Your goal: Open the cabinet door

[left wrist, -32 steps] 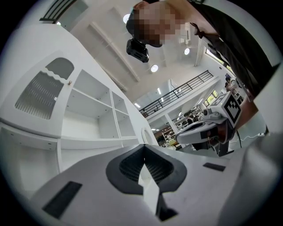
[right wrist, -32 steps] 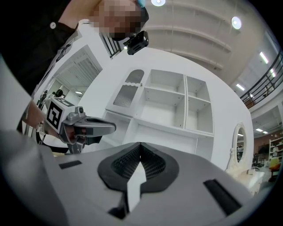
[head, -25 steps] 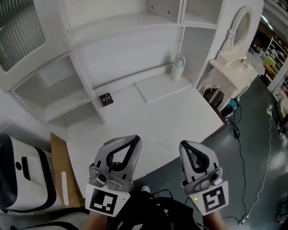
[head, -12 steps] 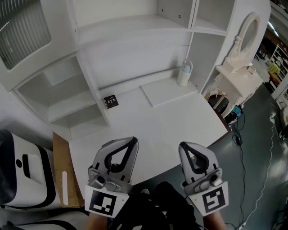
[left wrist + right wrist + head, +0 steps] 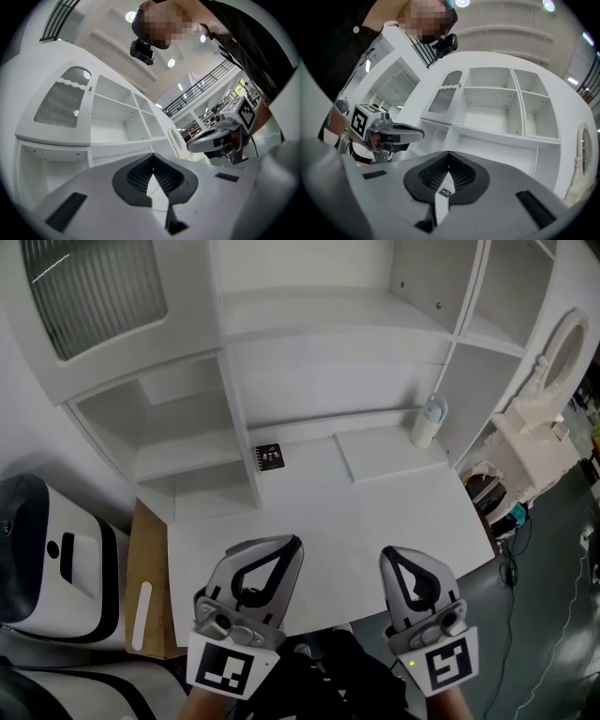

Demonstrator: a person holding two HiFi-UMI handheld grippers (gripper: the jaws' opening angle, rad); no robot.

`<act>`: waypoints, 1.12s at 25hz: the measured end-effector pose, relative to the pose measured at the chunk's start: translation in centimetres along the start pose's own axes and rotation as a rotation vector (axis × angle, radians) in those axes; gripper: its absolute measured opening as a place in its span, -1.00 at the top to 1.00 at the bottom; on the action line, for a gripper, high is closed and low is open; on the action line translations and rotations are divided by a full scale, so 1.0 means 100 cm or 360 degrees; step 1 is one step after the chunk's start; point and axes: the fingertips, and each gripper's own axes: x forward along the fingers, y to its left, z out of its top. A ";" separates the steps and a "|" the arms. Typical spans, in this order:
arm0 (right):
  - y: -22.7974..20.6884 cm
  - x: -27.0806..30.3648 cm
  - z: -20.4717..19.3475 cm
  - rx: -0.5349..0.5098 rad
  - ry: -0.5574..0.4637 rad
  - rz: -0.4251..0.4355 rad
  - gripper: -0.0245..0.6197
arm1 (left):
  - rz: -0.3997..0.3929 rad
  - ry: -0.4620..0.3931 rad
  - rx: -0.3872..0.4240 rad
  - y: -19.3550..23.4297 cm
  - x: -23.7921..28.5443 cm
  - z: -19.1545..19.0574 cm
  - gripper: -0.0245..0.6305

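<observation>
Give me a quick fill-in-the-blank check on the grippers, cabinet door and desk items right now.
The left gripper and the right gripper both have their jaws ____.
The white cabinet door with the ribbed glass panel is ____.
In the head view, the small black square card lies to the ____ of the white bottle with the pale blue top.
Missing words: shut; closed; left.

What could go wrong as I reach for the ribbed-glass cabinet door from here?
The left gripper and right gripper are both shut; arriving shut, they would likely bump the cabinet door rather than grip its small knob. The door sits high at the left above open shelves, so a rising gripper could catch a shelf edge. The bottle might tip if the right gripper swings wide.
</observation>
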 end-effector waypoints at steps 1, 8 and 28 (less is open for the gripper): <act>-0.001 0.006 0.000 0.0003 -0.0012 0.0028 0.93 | 0.0022 0.0014 0.0013 0.004 0.000 0.000 0.93; -0.008 0.043 0.005 0.0026 -0.0132 0.0275 0.93 | 0.0272 0.0109 0.0078 0.028 0.000 0.002 0.93; 0.000 0.097 0.022 0.0064 -0.0353 0.0827 0.93 | 0.0770 0.0327 0.0223 0.050 -0.008 0.010 0.93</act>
